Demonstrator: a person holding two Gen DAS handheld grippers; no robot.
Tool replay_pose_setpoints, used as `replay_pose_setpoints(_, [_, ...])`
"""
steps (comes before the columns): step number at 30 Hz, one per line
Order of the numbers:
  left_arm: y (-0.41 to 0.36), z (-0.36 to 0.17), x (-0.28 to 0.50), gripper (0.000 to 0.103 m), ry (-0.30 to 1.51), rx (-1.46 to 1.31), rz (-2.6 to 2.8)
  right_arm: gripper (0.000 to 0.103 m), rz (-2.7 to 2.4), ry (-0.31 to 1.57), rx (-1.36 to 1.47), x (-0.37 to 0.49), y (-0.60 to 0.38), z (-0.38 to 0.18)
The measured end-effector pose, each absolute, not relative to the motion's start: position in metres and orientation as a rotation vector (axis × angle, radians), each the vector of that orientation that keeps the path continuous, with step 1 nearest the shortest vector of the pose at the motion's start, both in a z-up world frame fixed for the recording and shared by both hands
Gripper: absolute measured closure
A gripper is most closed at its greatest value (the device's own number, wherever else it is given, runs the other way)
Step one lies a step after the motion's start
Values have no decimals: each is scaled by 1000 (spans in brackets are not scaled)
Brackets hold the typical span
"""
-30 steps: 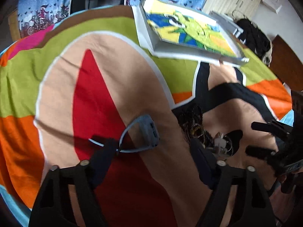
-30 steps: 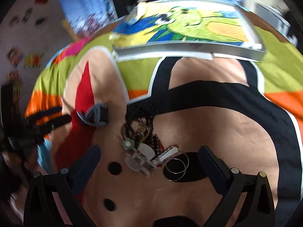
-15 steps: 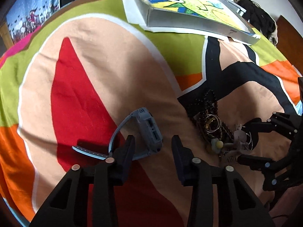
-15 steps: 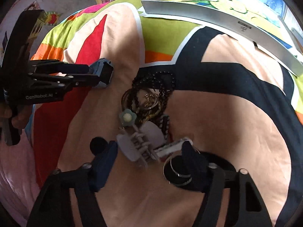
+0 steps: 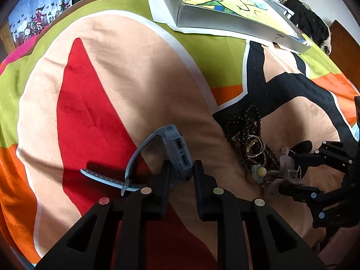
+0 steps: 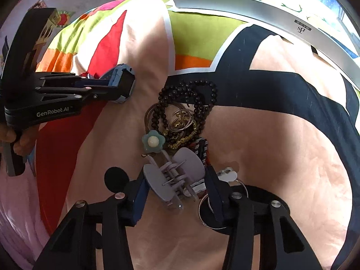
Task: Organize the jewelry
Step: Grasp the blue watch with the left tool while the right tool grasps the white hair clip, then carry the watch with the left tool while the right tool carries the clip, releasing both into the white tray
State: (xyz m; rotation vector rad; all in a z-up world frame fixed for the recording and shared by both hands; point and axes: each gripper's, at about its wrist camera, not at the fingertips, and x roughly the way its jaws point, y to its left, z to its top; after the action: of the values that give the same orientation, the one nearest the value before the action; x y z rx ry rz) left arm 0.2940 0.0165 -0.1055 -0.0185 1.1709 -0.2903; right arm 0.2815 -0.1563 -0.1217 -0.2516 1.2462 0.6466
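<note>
A blue smartwatch (image 5: 177, 150) lies on its side on the colourful blanket. My left gripper (image 5: 181, 175) is shut on its case; it also shows in the right wrist view (image 6: 122, 85). A jewelry pile sits to the right: a dark bead necklace (image 6: 186, 94), gold chain (image 6: 182, 140), rings (image 6: 180, 119), a flower clip (image 6: 153, 141). My right gripper (image 6: 175, 186) has closed around a lilac hair claw clip (image 6: 173, 175). Thin hoop rings (image 6: 207, 207) lie under its right finger.
A flat silver box with a cartoon picture (image 5: 236, 9) lies at the far side of the blanket (image 5: 126, 67). A dark heap of clothing (image 5: 308, 22) sits at the far right. A wall with stickers (image 6: 60, 18) shows at left.
Both grippers have come down and closed: the left onto the smartwatch, the right around the lilac claw clip. A second ago both were wide open above the blanket.
</note>
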Motion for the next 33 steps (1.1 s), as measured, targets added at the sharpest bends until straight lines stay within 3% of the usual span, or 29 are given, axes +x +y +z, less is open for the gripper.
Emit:
replay_pose_setpoints(17, [-10,-57,250,88,1118,-142,-488,57,608,1086,9,273,-189,-68])
replay_pose_setpoints(23, [-27,-22,260,88,957,-150,-479,57,549,973,88,277,-195,-52])
replay_pose_setpoints(33, [-30,22,338,88,682,-210,-457,57,334,610,251,327,-228,-5])
